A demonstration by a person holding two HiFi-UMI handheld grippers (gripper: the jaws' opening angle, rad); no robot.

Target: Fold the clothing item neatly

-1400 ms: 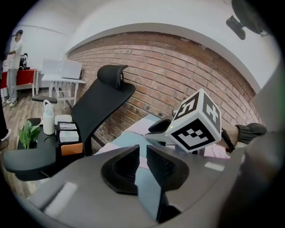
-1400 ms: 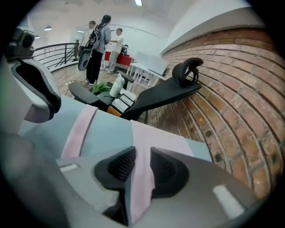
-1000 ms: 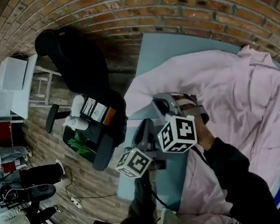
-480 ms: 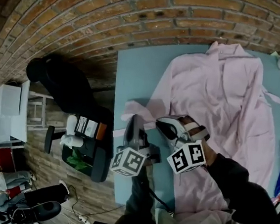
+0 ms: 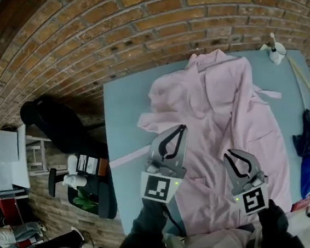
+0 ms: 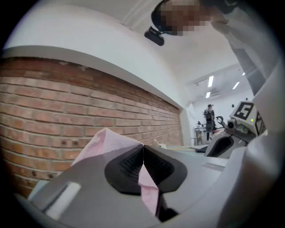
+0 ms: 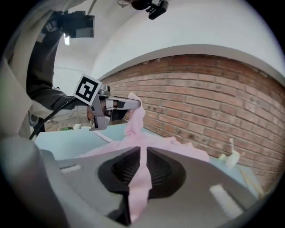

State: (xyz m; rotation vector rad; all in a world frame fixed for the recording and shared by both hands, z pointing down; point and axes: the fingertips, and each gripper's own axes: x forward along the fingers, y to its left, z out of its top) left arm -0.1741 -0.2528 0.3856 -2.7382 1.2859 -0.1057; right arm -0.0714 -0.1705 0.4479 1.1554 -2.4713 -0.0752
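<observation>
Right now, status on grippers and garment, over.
Left gripper shut on pink garment. Right gripper pinching it, jaws just easing open. Garment rumpled on blue table. Nothing atop it.

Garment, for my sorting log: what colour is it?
The garment is pale pink; head view shows it best.

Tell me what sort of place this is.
Probably a workroom or lab rather than a home. A plain blue table stands against a bare brick wall, and strip lights run along the white ceiling of an open room beyond.
</observation>
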